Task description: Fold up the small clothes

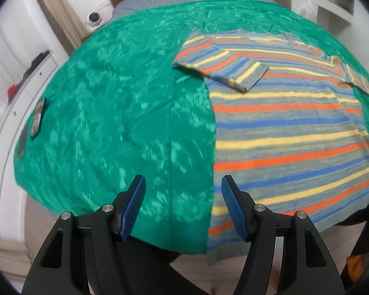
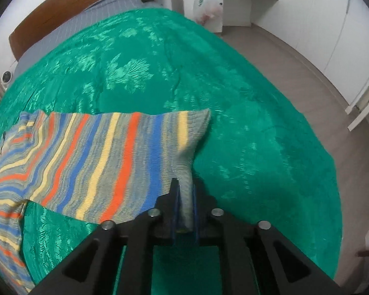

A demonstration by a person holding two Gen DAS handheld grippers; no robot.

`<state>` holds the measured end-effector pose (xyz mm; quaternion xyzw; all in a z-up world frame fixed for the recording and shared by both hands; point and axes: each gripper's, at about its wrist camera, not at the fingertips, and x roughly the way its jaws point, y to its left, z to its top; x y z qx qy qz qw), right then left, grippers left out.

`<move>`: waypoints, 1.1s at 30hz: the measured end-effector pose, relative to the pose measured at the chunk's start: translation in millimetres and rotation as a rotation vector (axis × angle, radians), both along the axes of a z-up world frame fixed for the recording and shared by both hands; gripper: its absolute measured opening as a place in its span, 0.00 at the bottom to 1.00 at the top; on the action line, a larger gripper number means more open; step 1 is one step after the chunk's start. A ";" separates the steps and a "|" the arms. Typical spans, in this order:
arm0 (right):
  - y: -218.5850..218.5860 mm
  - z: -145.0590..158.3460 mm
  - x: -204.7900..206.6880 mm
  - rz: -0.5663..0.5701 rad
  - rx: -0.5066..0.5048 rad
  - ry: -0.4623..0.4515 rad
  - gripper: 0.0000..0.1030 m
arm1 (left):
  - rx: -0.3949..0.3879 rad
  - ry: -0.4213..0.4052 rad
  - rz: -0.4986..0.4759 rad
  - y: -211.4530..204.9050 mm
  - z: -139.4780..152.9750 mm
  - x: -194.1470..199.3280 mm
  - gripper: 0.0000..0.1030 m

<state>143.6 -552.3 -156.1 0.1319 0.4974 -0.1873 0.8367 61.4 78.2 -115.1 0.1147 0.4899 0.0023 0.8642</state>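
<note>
One striped sweater (image 1: pixel 290 132) lies flat near the bed's (image 2: pixel 233 78) front edge. Right hand-held gripper (image 2: pixel 184 184) is clamped on the sleeve cuff (image 2: pixel 184 172); carry it across the body, keeping it taut. Left hand-held gripper (image 1: pixel 182 191) hovers apart, empty, by the hem.

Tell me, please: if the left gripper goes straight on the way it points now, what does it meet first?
Most likely the green bedspread. The left gripper is open and empty, and green cloth fills the gap between its fingers. The striped sweater starts just beside its right finger, so that finger may touch the sweater's edge; depth is unclear.
</note>
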 end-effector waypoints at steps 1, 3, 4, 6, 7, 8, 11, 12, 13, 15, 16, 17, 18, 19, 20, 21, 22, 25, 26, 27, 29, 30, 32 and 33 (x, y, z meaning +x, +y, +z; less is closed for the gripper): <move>-0.6 0.9 -5.0 -0.005 -0.015 0.004 0.35 | 0.006 -0.016 -0.012 -2.0 5.0 5.9 0.65; 0.4 14.3 -19.7 -0.015 -0.057 -0.014 0.52 | -0.003 -0.064 -0.056 -11.3 18.6 21.4 0.71; 2.0 21.7 -30.3 -0.012 -0.065 -0.044 0.53 | -0.010 -0.085 -0.086 -18.8 24.3 30.1 0.73; 13.5 33.6 -51.1 0.005 -0.052 -0.098 0.54 | -0.010 -0.121 -0.179 -43.1 30.9 50.9 0.74; 21.3 37.4 -59.3 0.017 -0.035 -0.117 0.56 | -0.002 -0.126 -0.241 -58.5 29.1 62.2 0.74; 31.9 40.6 -70.4 0.035 -0.011 -0.138 0.56 | 0.013 -0.123 -0.303 -74.3 23.3 74.0 0.74; 64.0 40.3 -91.8 0.092 0.055 -0.171 0.56 | 0.117 -0.072 -0.412 -112.0 -15.1 112.9 0.74; 74.1 39.2 -97.8 0.107 0.070 -0.178 0.56 | 0.159 -0.042 -0.424 -118.2 -31.4 126.1 0.74; 87.0 38.5 -107.1 0.125 0.090 -0.186 0.56 | 0.192 -0.011 -0.425 -120.7 -47.0 137.7 0.72; 104.1 35.1 -115.3 0.145 0.116 -0.198 0.56 | 0.181 0.045 -0.405 -114.0 -68.3 157.4 0.60; 113.2 34.4 -120.8 0.158 0.128 -0.201 0.56 | 0.121 0.064 -0.386 -107.5 -68.9 164.3 0.43; 122.3 34.0 -128.5 0.175 0.136 -0.203 0.56 | 0.037 0.090 -0.339 -96.1 -63.7 172.0 0.03; 130.8 34.4 -134.8 0.190 0.135 -0.206 0.56 | -0.011 0.098 -0.295 -85.9 -57.3 176.0 0.06; 136.9 33.5 -135.6 0.200 0.129 -0.208 0.56 | -0.063 0.088 -0.262 -75.6 -49.3 177.7 0.03; 143.2 34.1 -139.9 0.212 0.120 -0.210 0.56 | -0.120 0.058 -0.214 -59.3 -36.1 178.7 0.03; 149.0 33.8 -142.7 0.222 0.111 -0.214 0.56 | -0.167 0.030 -0.161 -40.3 -23.6 178.8 0.03; 153.4 35.2 -147.0 0.228 0.105 -0.221 0.56 | -0.227 0.002 -0.088 -13.0 -10.6 179.3 0.03; 158.1 34.7 -149.1 0.219 0.109 -0.235 0.56 | -0.302 -0.051 0.133 67.6 5.3 181.1 0.03; 158.3 34.0 -145.9 0.213 0.115 -0.243 0.56 | -0.290 -0.061 0.209 95.0 5.1 182.5 0.03; 159.3 33.2 -146.1 0.210 0.121 -0.249 0.56 | -0.283 -0.064 0.260 111.0 3.2 183.0 0.03; 162.5 34.2 -150.8 0.213 0.128 -0.247 0.56 | -0.280 -0.058 0.399 156.5 -7.7 183.3 0.03; 164.7 32.9 -150.0 0.216 0.128 -0.240 0.56 | -0.296 -0.041 0.441 172.7 -15.4 183.7 0.03; 169.6 25.7 -146.5 0.223 0.140 -0.222 0.56 | -0.327 0.014 0.505 192.0 -36.0 185.9 0.03; 172.1 22.2 -144.9 0.227 0.150 -0.212 0.56 | -0.332 0.032 0.510 192.4 -41.7 187.5 0.03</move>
